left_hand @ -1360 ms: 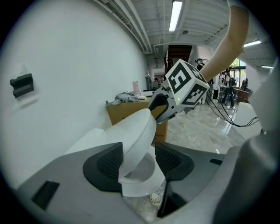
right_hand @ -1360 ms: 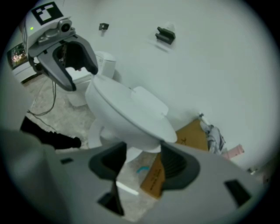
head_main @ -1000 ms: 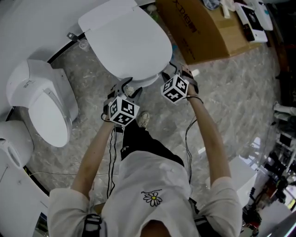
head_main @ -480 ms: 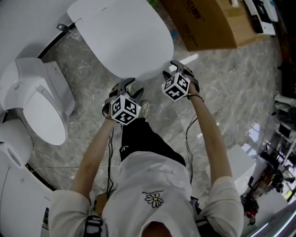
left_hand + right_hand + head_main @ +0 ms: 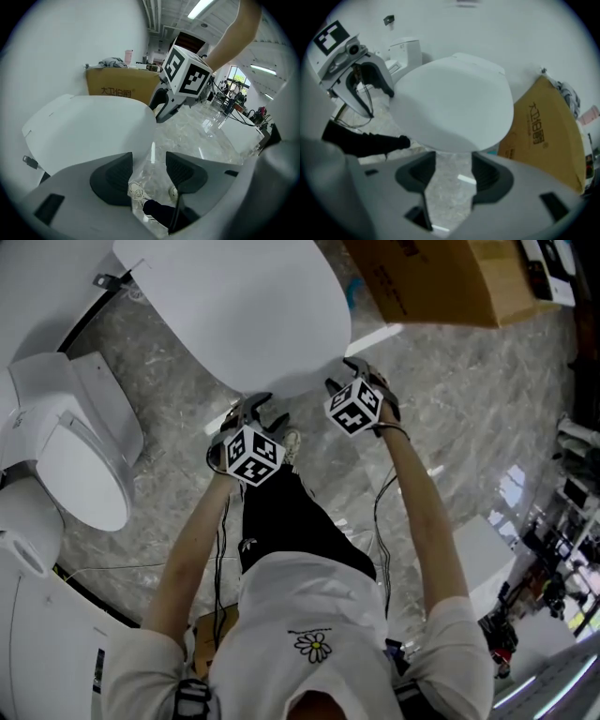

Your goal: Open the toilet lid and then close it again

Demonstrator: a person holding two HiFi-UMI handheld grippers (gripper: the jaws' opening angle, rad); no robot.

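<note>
Down at the front rim of the toilet lid was where I had both tongs, one on either side of its rounded nose. The lid itself was a big white oval with its top face up. I couldn't tell whether it was fully seated on the bowl, since the bowl didn't show under it.

The left tongs were released, jaws spread apart with nothing pinched. Through the gap I only saw marble floor and a white shoe, with the lid's edge just off to the side of the left jaw. Whether that jaw actually touched the rim, I couldn't say.

The right tongs were released too, pads well apart. The lid's front edge sat just beyond the fingertips in the right gripper view, and only bare floor showed between the pads, so there was no grip on the lid.

From the head view, each marker cube sat just behind the lid's front edge, with my operator's forearms running back from there.

Beyond the lid on the right-tongs side sat a cardboard box on the floor. On the left-tongs side, apart from the lid, stood a second toilet with its own seat showing.
</note>
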